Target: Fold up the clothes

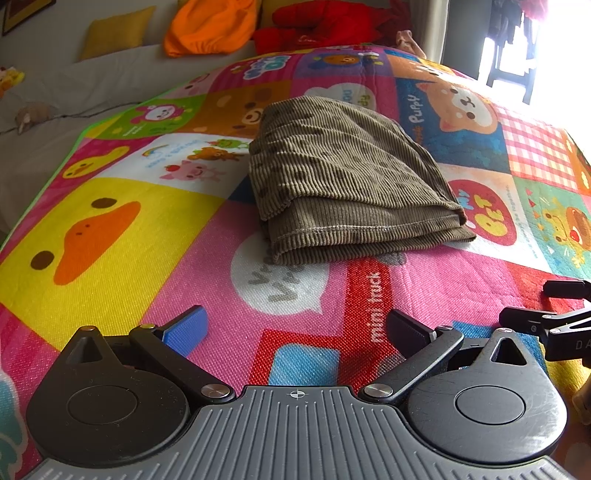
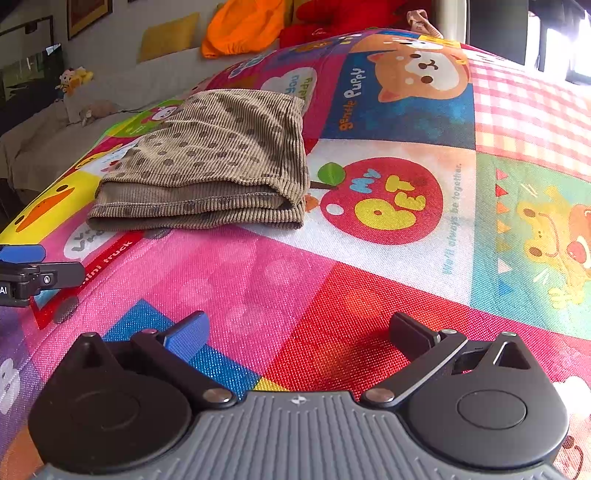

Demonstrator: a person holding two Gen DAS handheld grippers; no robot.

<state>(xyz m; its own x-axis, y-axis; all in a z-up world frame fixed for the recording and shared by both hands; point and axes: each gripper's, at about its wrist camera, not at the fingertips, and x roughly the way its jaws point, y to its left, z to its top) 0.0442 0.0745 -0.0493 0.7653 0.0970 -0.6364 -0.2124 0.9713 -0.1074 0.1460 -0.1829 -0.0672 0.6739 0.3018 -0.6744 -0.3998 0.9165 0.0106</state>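
Observation:
A brown spotted corduroy garment [image 1: 347, 177] lies folded in a compact stack on the colourful cartoon play mat [image 1: 110, 221]. It also shows in the right wrist view [image 2: 214, 158], left of centre. My left gripper [image 1: 299, 328] is open and empty, low over the mat, a short way in front of the garment's near edge. My right gripper [image 2: 303, 332] is open and empty, over the mat in front of the garment and to its right. The right gripper's tip shows at the left view's right edge [image 1: 554, 317]; the left gripper's tip shows at the right view's left edge [image 2: 26, 269].
A beige sofa [image 1: 74, 81] stands behind the mat with a yellow cushion [image 1: 114, 31], an orange cloth [image 1: 210, 26] and a red plush [image 1: 325, 22]. A small toy [image 1: 31, 116] lies on the sofa. A dark chair [image 1: 513, 66] stands by the bright window, far right.

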